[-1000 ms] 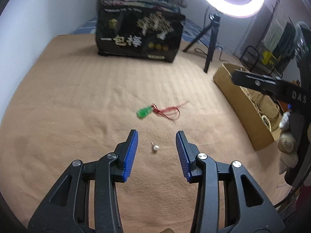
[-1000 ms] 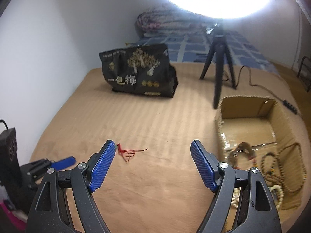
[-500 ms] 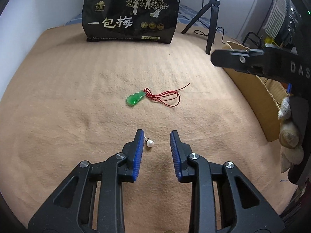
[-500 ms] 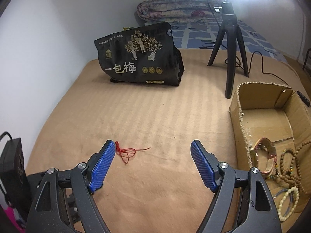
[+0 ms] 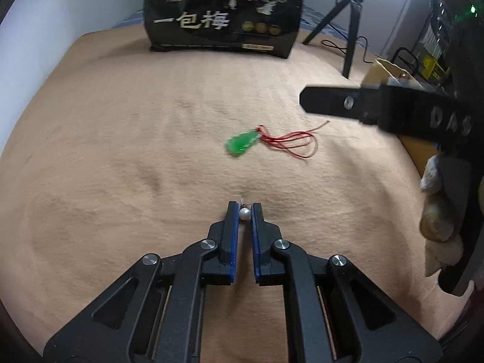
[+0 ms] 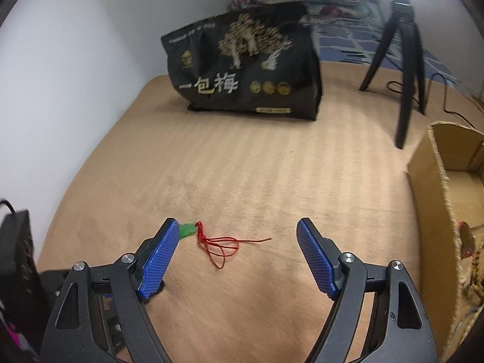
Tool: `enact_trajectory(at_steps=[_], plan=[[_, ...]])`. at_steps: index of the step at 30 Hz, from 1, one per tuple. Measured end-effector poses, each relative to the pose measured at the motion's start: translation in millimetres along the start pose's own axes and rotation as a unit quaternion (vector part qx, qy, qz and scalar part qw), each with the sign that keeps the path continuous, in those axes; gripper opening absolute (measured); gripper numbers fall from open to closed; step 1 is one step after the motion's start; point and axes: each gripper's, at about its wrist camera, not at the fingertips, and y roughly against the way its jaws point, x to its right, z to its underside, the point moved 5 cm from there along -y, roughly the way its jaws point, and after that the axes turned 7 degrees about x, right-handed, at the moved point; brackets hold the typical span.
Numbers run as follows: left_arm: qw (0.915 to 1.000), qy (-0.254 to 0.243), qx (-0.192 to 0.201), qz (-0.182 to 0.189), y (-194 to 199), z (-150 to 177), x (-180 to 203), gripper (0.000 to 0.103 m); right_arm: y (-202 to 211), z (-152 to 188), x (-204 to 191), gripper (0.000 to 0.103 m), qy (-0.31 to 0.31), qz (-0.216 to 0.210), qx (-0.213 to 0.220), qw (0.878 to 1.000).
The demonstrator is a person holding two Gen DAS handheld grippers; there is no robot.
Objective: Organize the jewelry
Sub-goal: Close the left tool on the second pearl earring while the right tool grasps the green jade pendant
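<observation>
On the tan bed cover [image 5: 121, 151], near the front edge of the left wrist view, the left gripper [image 5: 244, 211] has its blue fingers [image 5: 233, 230] pressed on a small pearl earring [image 5: 244, 213]. The pearl sits between the tips, and its thin hook points away toward the cover, which is dented a little just ahead. So the step in hand is, as I judge, the picking up of this earring.

A bit further away lies the green pendant [image 5: 242, 144] with its red cord [image 5: 290, 140], well apart from the earring. The right gripper [image 6: 236, 260] hangs above this cord with its fingers wide apart and nothing between them; the pendant is just beside its left finger. At the right stands the cardboard box [image 6: 429, 187], where bead bracelets [image 6: 475, 260] are already lying.

For the next move, the left gripper should lift slowly and straight, because the pearl is small, round and held only at the tips, so it may slip. Then it must travel to the box. The right gripper, I think, needs to come lower and centre on the pendant or the cord knot before it closes.
</observation>
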Motion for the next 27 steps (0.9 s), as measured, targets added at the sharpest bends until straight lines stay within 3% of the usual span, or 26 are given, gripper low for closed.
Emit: enact_trajectory(at_steps=[4, 13, 18, 20, 21, 23, 27], plan=[[0.9997, 0.014, -0.002, -0.022, 2, 1, -18, 0.001, -14, 3, -10, 0.079, 0.026, -0.001, -0.006, 1.000], [0.9991, 0.027, -0.004, -0.033, 9, 3, -39, 0.001, -41, 13, -38, 0.079, 0.084, -0.014, -0.024, 0.996], [0.9988, 0.031, -0.004, -0.037, 14, 5, -46, 0.001, -53, 20, -53, 0.079, 0.129, 0.006, -0.031, 0.991], [0.9989, 0.032, -0.005, -0.034, 15, 6, -48, 0.001, -56, 24, -57, 0.062, 0.144, 0.012, -0.036, 0.989], [0.9990, 0.031, -0.005, -0.031, 16, 6, -49, 0.001, -56, 24, -58, 0.059, 0.148, 0.014, -0.037, 0.988], [0.9992, 0.028, -0.005, -0.028, 17, 6, -48, 0.001, -56, 23, -59, 0.033, 0.144, 0.010, -0.034, 0.989], [0.9996, 0.023, -0.007, -0.018, 21, 8, -45, 0.002, -56, 22, -55, 0.031, 0.130, -0.003, -0.035, 0.991]])
